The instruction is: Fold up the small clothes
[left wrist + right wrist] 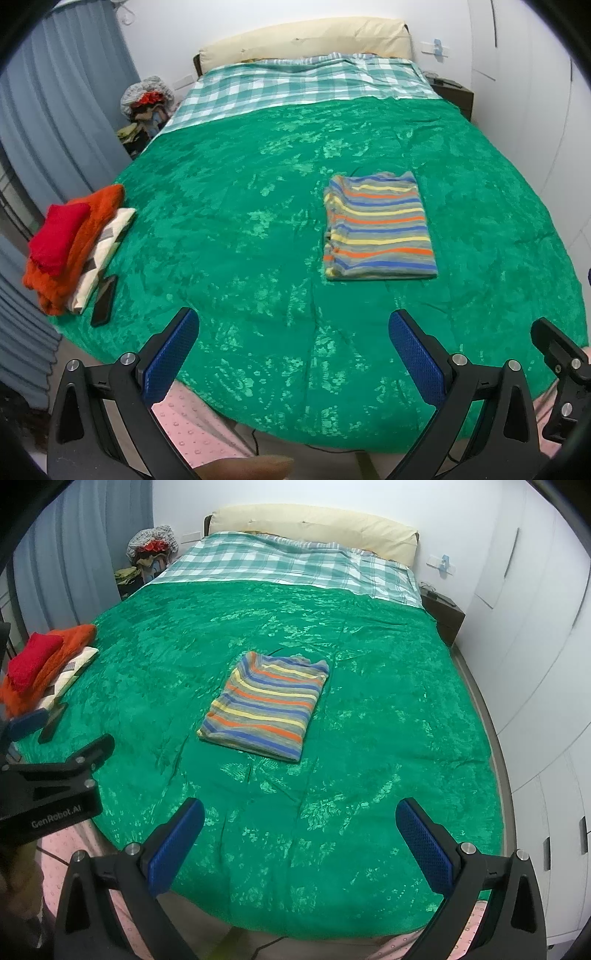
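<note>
While both claws hang over the near edge of the bed, neither touches any cloth. Left gripper (293, 332): fingers spread wide, blue pads (171, 354) facing each other, nothing between them. Right gripper (300, 819): same, spread wide and empty; its blue pads (424, 849) sit over the green bedspread (369, 738).

Striped shirt (378, 227) lies folded into a neat rectangle, flat on the bedspread around mid-bed, well ahead of both grippers. In the right wrist view it sits just left of centre, turned at a slight angle (267, 705). Stripes are grey, blue, orange and yellow.

Folded stack (70, 247) sits at the left edge of the bed: red piece (57, 236) on top, orange fuzzy piece (92, 225) under it, cream patterned piece (107, 243) at the bottom, sticking out to the right. A dark phone (104, 301) lies on the bedspread just beside the stack's near corner.

Far end of the bed: green-and-white checked sheet (295, 85), cream pillow (306, 37) against the wall. A pile of clothes (147, 107) sits on the floor left of the headboard, grey curtain (62, 103) beside it. Dark nightstand (443, 613) to the right of the bed, white wardrobe doors (535, 627) along the right wall.

In the right wrist view the left gripper's black body shows at the left edge (51, 779), printed "GenRobot.AI".
</note>
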{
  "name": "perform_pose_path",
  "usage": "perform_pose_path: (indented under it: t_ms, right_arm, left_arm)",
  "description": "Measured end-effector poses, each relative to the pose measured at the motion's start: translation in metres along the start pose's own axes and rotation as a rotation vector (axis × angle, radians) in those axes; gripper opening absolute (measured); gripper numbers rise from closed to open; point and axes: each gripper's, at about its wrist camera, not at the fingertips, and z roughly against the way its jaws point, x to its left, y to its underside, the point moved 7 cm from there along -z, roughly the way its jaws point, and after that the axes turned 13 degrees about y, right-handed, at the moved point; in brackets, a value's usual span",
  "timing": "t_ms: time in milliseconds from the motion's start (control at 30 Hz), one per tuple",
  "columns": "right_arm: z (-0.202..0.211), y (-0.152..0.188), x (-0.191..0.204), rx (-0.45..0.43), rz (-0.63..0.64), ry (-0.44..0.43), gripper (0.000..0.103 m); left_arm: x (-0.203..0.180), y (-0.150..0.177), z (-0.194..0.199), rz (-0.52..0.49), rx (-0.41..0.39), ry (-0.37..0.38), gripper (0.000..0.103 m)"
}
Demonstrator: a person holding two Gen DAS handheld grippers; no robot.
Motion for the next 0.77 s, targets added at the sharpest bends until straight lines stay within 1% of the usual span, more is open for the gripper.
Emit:
perform_pose_path:
  t_ms: [133, 467, 533, 667, 767]
  right_arm:
    - [0.000, -0.001, 0.000, 0.004, -0.006, -0.012, 0.102]
    - [-0.004, -0.003, -0.004, 0.014, -0.025, -0.009, 0.102]
    - [-0.006, -0.004, -0.005, 0.016, -0.029, -0.010, 0.102]
    - [-0.008, -0.004, -0.007, 0.018, -0.034, -0.009, 0.102]
    - [-0.009, -0.005, -0.009, 0.022, -0.038, -0.008, 0.102]
  left_arm:
    - [-0.003, -0.002, -0.003, -0.001, 0.005, 0.008, 0.103]
    - [-0.011, -0.004, -0.005, -0.020, 0.008, 0.016, 0.103]
    - [-0.012, -0.005, -0.005, -0.020, 0.009, 0.029, 0.103]
    - [-0.017, -0.005, -0.002, -0.029, 0.000, 0.057, 0.103]
    - [-0.020, -0.006, 0.001, -0.050, -0.012, 0.051, 0.103]
